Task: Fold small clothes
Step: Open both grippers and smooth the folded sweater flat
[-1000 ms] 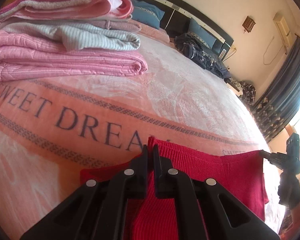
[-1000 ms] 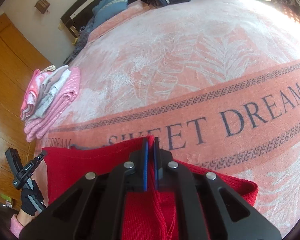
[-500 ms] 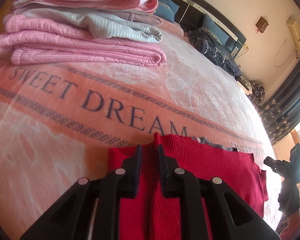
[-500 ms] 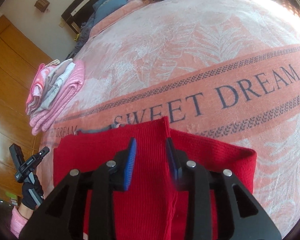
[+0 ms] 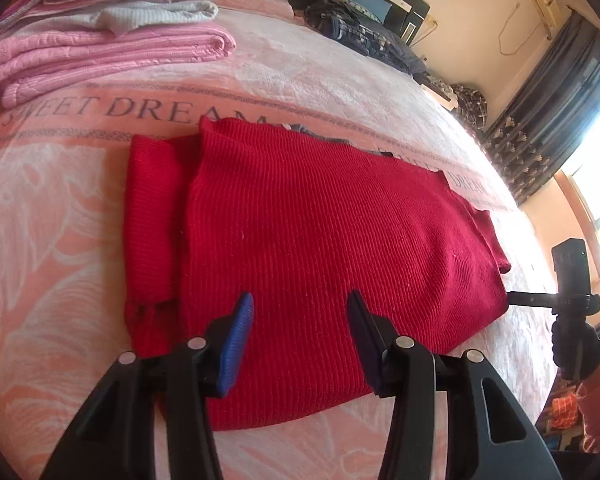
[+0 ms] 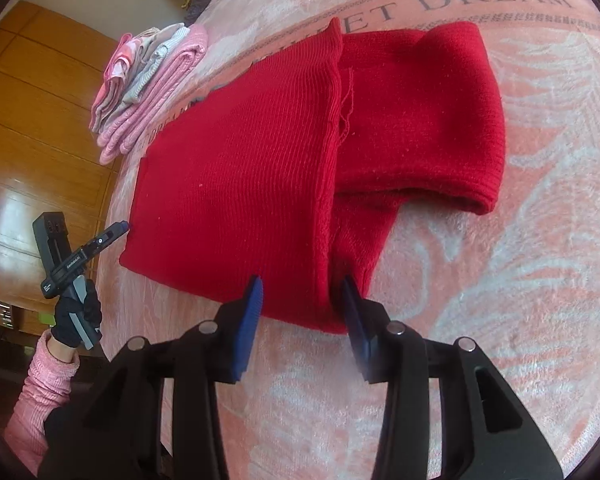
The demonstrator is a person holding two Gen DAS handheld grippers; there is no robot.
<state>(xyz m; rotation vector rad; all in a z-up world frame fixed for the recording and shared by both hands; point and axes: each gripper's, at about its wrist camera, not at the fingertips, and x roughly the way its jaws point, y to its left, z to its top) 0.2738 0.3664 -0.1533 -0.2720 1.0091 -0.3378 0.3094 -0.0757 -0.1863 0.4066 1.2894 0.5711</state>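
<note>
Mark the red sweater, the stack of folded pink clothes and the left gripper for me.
red sweater (image 5: 320, 232), left wrist view, middle of the top folded layer.
stack of folded pink clothes (image 6: 152, 80), right wrist view, side edge of the pile.
left gripper (image 5: 300, 336), left wrist view, midway between its open fingertips.

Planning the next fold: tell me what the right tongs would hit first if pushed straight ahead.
Most likely the red knit sweater: the open right tongs point at its near folded edge, lying on the pink blanket. Height above it is unclear.
</note>
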